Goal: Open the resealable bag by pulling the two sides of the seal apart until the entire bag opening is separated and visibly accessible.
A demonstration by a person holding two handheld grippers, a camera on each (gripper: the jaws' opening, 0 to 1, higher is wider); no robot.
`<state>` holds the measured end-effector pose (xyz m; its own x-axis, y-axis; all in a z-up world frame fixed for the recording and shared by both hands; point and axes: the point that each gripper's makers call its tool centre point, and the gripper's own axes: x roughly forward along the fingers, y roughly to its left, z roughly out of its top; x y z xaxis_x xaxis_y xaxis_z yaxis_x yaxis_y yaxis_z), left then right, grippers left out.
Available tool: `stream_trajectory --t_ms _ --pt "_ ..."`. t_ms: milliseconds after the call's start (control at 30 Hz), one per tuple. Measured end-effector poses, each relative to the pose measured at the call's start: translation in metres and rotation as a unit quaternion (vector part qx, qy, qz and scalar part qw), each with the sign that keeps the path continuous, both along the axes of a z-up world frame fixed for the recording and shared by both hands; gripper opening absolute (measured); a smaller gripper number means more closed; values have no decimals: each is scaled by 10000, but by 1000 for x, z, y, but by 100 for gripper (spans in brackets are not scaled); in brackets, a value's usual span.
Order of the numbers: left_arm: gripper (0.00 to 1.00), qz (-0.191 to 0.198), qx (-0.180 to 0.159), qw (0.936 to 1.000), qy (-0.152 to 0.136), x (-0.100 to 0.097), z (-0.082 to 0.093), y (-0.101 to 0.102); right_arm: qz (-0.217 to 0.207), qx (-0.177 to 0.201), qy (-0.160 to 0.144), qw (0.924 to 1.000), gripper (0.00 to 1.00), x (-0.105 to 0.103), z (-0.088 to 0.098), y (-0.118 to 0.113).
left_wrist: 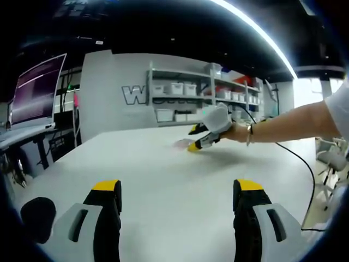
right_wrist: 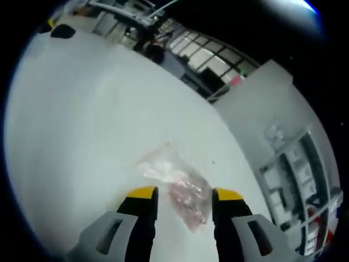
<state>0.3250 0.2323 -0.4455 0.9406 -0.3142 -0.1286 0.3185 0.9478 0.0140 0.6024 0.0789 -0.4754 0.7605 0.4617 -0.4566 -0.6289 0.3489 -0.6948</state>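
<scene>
So the right gripper [right_wrist: 184, 199], jaws spread, hangs over the resealable bag [right_wrist: 174, 183] lying flat on the white table [right_wrist: 82, 136], probably lining up a grab, while the left gripper [left_wrist: 179, 191] waits open around 6 o'clock.

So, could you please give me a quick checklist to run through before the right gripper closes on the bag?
1. Resealable bag lying on the white table: ok.
2. Right gripper open, jaws either side of the bag's near end: ok.
3. Which end carries the seal: cannot tell, the plastic is clear and blurred.
4. Left gripper open and ready: ok.
5. Left gripper near the bag: not ok, it hangs well back across the table.
6. Bag opening separated: cannot tell.
</scene>
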Motion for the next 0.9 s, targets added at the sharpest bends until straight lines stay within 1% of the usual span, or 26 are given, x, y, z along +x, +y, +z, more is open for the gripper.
stream_trajectory --t_ms 433,667,900 --pt "82 8 -7 10000 6 1 -1 1 204 -25 -63 9998 34 -1 -1 2" --pt "82 -2 -8 10000 14 1 -1 0 294 30 -55 9995 33 -2 -1 4" --pt "82 -1 -3 10000 11 1 -1 0 404 -27 -75 9992 30 -4 -4 7"
